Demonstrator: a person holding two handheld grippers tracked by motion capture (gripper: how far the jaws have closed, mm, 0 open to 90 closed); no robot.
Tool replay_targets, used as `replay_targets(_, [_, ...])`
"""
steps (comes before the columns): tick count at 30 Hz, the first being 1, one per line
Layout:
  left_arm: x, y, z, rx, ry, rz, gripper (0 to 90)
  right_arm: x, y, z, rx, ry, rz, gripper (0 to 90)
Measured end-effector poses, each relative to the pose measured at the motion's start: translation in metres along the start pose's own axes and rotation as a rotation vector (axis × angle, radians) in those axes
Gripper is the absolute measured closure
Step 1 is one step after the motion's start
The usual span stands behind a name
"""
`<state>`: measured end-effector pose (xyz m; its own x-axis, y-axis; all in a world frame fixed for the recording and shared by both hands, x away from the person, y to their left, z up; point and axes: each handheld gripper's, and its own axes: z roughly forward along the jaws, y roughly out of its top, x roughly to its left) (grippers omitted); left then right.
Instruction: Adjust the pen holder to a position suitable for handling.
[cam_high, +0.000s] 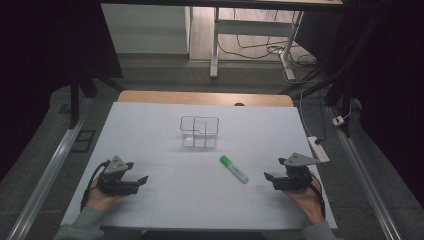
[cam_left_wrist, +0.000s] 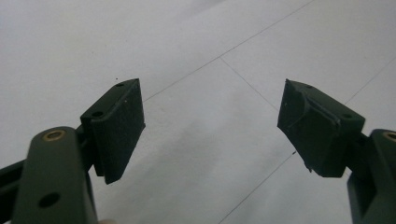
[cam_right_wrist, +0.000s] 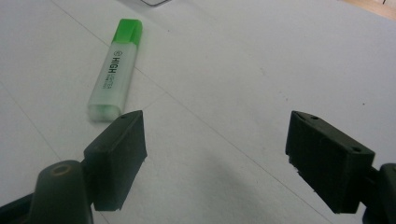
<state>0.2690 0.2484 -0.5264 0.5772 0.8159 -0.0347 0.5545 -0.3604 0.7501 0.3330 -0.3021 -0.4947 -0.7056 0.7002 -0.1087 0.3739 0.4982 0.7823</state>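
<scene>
A green highlighter (cam_high: 233, 168) lies flat on the white table sheet (cam_high: 200, 150), just in front and to the right of a clear compartmented organizer (cam_high: 200, 132). In the right gripper view the highlighter (cam_right_wrist: 115, 70) lies ahead and left of my jaws, green cap pointing away. My right gripper (cam_high: 270, 180) rests near the table's front right, open and holding nothing. My left gripper (cam_high: 140, 182) rests at the front left, open too, with bare sheet between its jaws (cam_left_wrist: 210, 121).
A wooden table edge (cam_high: 205, 97) shows beyond the sheet. A white power strip (cam_high: 318, 148) and cables lie at the right edge. Metal rails (cam_high: 47, 175) run along both sides, and desk legs (cam_high: 215, 45) stand on the floor behind.
</scene>
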Motion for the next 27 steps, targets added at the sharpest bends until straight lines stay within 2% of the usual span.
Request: replay_targets(27, [0.0001, 0.0049, 0.0006, -0.002, 0.003, 0.002, 22.7, 0.0015, -0.0009, 0.0038, 0.024, 0.023, 0.012, 22.1])
